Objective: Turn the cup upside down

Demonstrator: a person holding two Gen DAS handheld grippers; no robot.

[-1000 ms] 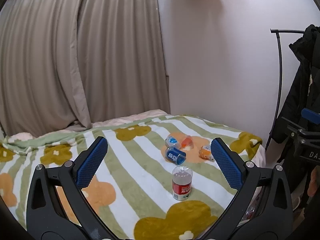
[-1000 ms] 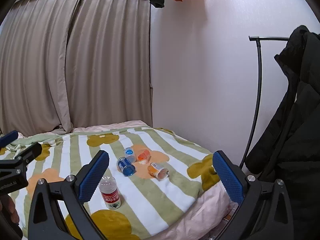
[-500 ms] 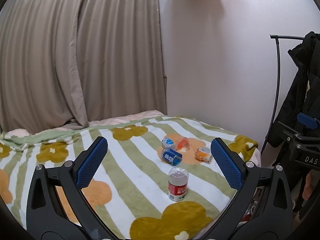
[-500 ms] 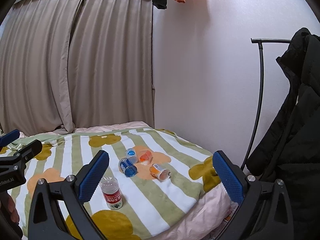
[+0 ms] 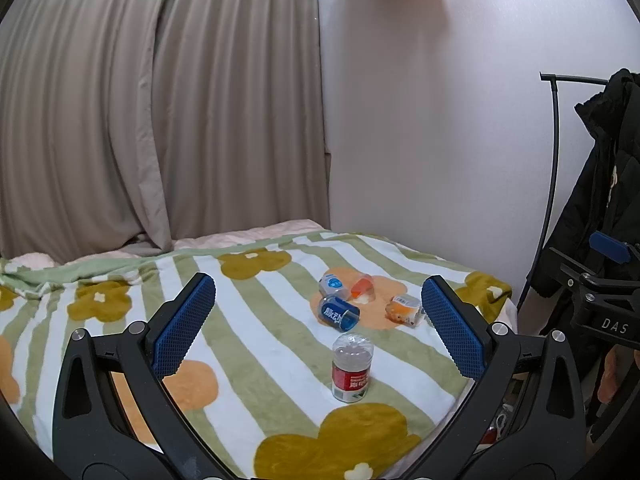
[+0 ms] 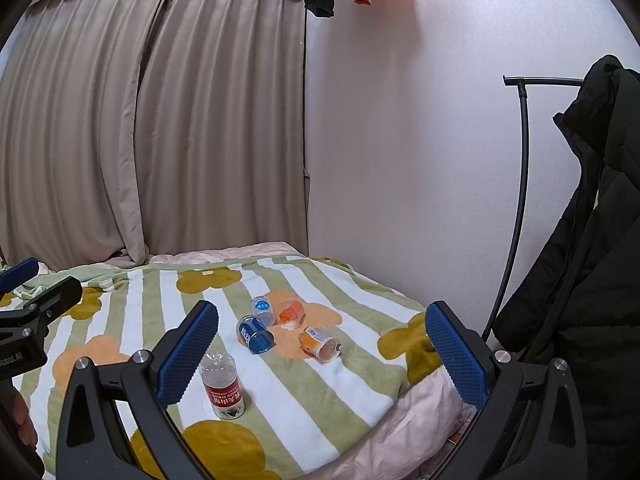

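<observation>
A red-labelled cup (image 5: 351, 369), cut from a bottle, stands dome-up on the striped bed blanket (image 5: 248, 344). Just behind it lie four tipped cups. Both tools, left tool (image 5: 318, 326) and right tool (image 6: 320, 350), hang wide open above, empty, probably lining up.

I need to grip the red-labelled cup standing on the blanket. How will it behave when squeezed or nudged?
The red-labelled cup looks like thin clear plastic, so it probably flexes under squeeze and weighs little. It stands tall and narrow on the soft blanket, so a nudge would likely tip it, and then it may roll.
</observation>
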